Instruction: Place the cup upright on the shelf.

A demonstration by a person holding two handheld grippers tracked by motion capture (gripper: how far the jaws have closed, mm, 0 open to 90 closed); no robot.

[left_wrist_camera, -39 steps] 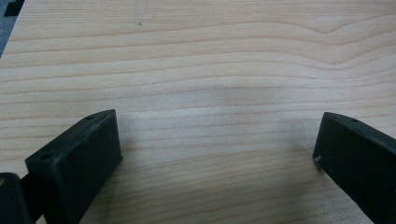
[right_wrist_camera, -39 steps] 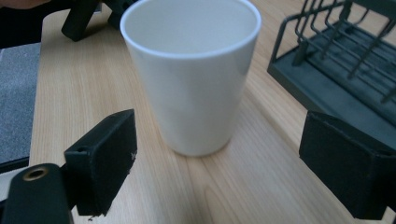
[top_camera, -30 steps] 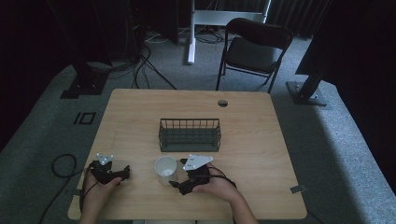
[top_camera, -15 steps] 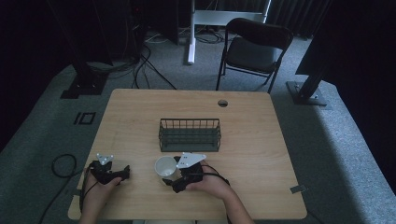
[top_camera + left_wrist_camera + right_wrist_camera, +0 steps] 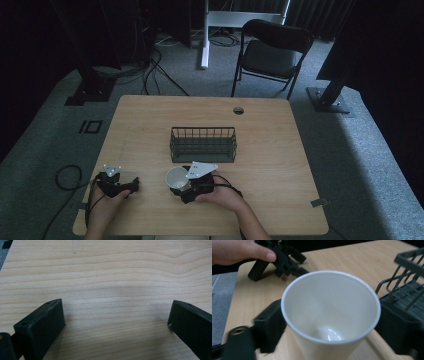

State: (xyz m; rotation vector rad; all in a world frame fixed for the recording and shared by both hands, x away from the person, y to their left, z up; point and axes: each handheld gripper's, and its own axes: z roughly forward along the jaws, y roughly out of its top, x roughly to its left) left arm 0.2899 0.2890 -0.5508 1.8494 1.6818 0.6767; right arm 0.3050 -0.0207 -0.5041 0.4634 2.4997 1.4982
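Desk (image 5: pixel 280 150): pale wood grain, lit from above, set on grey carpet in a dark room.
Left claw (image 5: pixel 134 186): near front left corner of desk, held low in left hand (image 5: pixel 107 205); jaws spread wide in left gripper view, bare wood between them, gripping nothing.
Right claw (image 5: pixel 180 189): front centre of desk, grey three-cornered plate on top, held in right hand (image 5: pixel 225 195); jaws on either side of cup, released or pressing cannot tell.
Cup (image 5: pixel 176 177): white paper, upright, mouth open upward, inside bare; standing on desk just in front of basket; seen close in right gripper view (image 5: pixel 329 315), black jaws flanking both sides of its wall.
Gap between claws: left one well apart from cup, off to its left.
Basket (image 5: pixel 203 145): dark wire, rectangular, around middle of desk, just beyond cup; corner of it at right edge of right gripper view (image 5: pixel 407 282).
Hole (image 5: pixel 238 110): round, in far right part of desk.
Chair (image 5: pixel 272 52): black folding kind, on carpet past far edge of desk.
Cables (image 5: pixel 150 70): black, looped over floor at far left.
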